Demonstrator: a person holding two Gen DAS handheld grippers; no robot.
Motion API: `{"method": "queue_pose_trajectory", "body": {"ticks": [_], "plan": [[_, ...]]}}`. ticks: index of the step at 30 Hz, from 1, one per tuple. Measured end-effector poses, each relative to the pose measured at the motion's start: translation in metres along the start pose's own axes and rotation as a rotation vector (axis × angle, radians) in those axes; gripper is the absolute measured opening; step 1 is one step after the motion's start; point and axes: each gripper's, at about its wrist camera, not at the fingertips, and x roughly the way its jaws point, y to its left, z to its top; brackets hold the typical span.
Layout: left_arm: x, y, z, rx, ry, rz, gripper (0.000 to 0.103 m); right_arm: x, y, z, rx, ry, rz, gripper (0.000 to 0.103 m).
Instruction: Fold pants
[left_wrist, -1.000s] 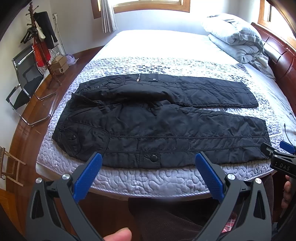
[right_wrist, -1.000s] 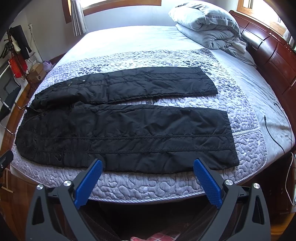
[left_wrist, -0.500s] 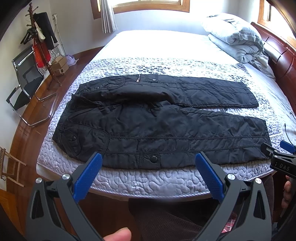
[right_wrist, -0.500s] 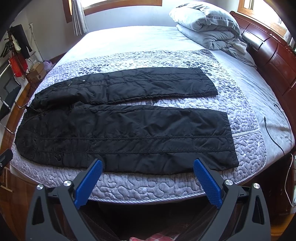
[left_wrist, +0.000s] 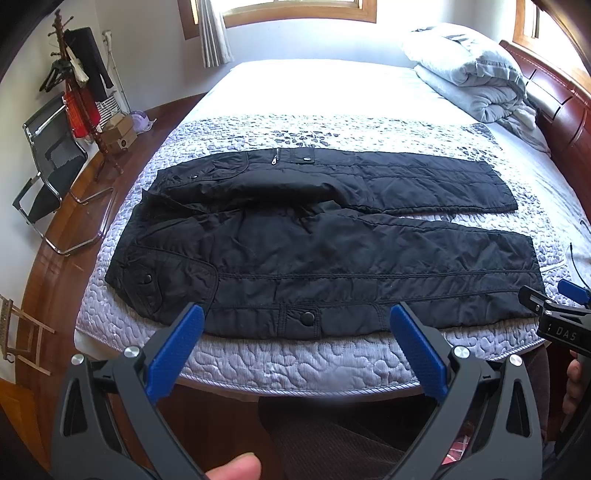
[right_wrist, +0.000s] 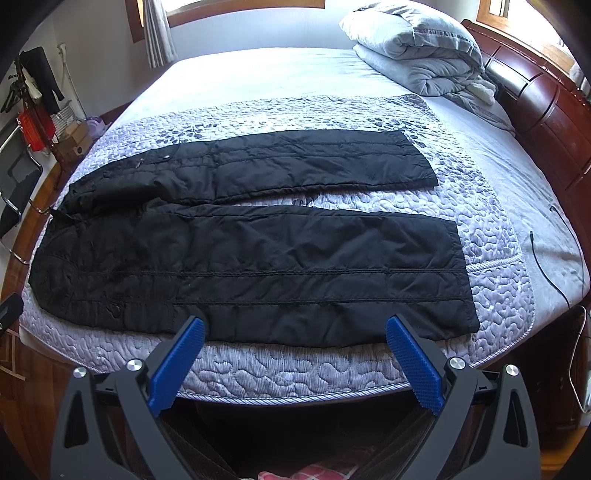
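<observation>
Nothing's moved in the last second: pants (left_wrist: 325, 251) flat on bed (left_wrist: 295, 365), both grippers (left_wrist: 295, 332) (right_wrist: 293, 334) still spread wide and empty, no fold started.

Left hand-held gripper (left_wrist: 297, 319) and right hand-held gripper (right_wrist: 295, 332), both agape.

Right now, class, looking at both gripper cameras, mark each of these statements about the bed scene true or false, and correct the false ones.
1. The black pants lie spread flat on the quilt. True.
2. The left gripper is clamped on a pant leg. False: it is open, clear of the fabric.
3. The two legs are stacked. False: they lie side by side.
4. A rolled grey duvet sits near the headboard. True.
5. The right gripper is open. True.
</observation>
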Motion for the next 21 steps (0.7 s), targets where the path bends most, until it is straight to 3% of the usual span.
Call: {"method": "queue_pose_trajectory", "body": {"ticks": [9,12,15,19,21], "plan": [[0.014,-0.002,0.007,0.011,0.025,0.005,0.1,0.014,-0.003,0.006,-0.004,0.018,0.01,0.099],[0.028,0.004,0.014,-0.014,0.052,-0.05,0.1,0.021,-0.018,0.022,-0.011,0.004,0.04,0.099],[0.047,0.021,0.028,-0.064,0.089,-0.132,0.1,0.032,-0.058,0.062,0.014,-0.041,0.029,0.099],[0.084,0.06,0.062,-0.144,0.139,-0.098,0.1,0.059,-0.125,0.137,0.023,-0.102,-0.025,0.099],[0.108,0.082,0.082,-0.193,0.174,-0.067,0.1,0.083,-0.155,0.175,0.012,-0.092,-0.041,0.099]]}}
